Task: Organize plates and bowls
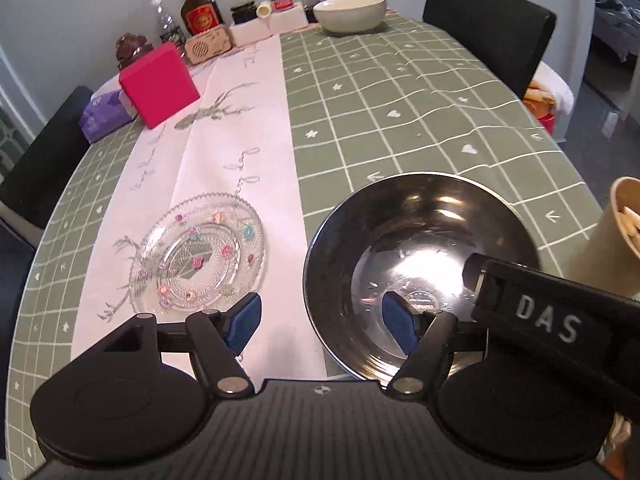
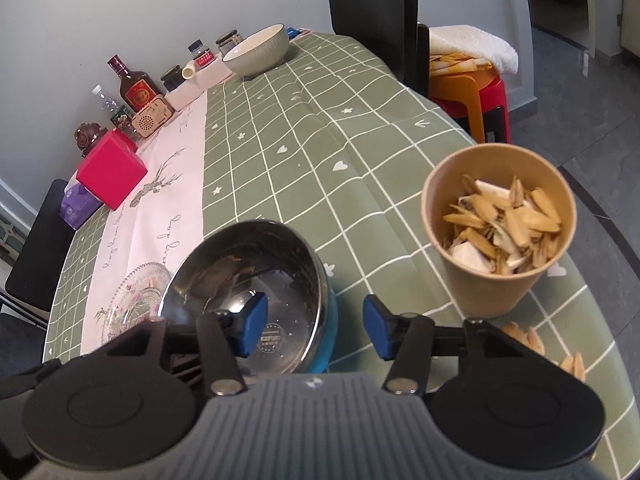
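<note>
Because both grippers straddle the rim of the steel bowl (image 1: 420, 276) with their jaws spread wide, neither has a grip on anything yet. The left gripper (image 1: 322, 326) has one blue pad inside the bowl and the other outside its left wall, a pose that looks meant to pinch that wall. The right gripper (image 2: 314, 326) does the same on the bowl's right side, one pad inside and one outside. The bowl sits at the near edge of the bench (image 1: 400, 100), with the glass plate (image 1: 198, 256) just left of it on the pale runner. A white bowl (image 1: 350, 12) stands well apart at the far end, a likely stacking partner. The paper cup (image 2: 498, 236) of shells stands close on the right, so a careless lift could knock it.
</note>
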Demonstrator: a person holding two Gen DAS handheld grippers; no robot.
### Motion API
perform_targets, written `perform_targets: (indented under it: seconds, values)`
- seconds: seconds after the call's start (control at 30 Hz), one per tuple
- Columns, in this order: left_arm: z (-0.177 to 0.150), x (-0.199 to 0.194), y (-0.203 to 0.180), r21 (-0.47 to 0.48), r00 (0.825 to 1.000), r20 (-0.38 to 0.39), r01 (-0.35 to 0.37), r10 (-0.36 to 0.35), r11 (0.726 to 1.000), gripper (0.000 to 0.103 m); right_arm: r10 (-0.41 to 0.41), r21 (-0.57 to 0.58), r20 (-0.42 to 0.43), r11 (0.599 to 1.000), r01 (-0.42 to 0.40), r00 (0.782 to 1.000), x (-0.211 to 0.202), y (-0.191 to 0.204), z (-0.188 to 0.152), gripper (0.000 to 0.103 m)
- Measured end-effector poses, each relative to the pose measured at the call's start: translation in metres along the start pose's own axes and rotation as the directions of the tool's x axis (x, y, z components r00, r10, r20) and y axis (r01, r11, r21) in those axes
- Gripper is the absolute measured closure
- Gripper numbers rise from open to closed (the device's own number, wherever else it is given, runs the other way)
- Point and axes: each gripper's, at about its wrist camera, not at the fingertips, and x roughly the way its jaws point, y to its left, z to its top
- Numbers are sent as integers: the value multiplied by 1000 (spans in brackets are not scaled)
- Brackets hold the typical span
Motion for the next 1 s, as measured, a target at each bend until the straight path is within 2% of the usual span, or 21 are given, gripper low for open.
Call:
perform_targets:
  seconds: [0.07,0.23,0.27,0.3,0.4,0.6,0.83,1.0]
  values:
    - [0,8,1,-13,1000,-21,5,-5,1000,25,1,-5,-1,1000,-1,1000,4,1,-1,61]
    - [-4,14,0,-35,1000,-9,-1,0,999,45,3,32,-22,999,-2,1000,15,-3,-1,74]
    - [-5,13,-2,-23,1000,0,-4,4,1000,56,-3,31,-16,1000,3,1000,15,-3,-2,77]
    - [-5,12,-5,-4,1000,7,-2,2,1000,65,-7,27,-12,1000,8,1000,15,-3,-3,87]
    - [-4,10,-9,18,1000,11,-21,21,1000,73,-10,21,-9,1000,11,1000,14,-3,-3,88]
    - [-5,1,-9,-6,999,25,-39,39,999,83,-31,24,2,999,31,1000,7,-4,-2,90]
    - [-11,-11,-4,-69,997,-35,-65,63,996,86,-28,45,0,999,28,1000,-5,-4,-6,93]
    - [-23,-27,6,-92,997,-42,-65,62,994,86,-32,29,8,999,32,999,-19,4,-16,92]
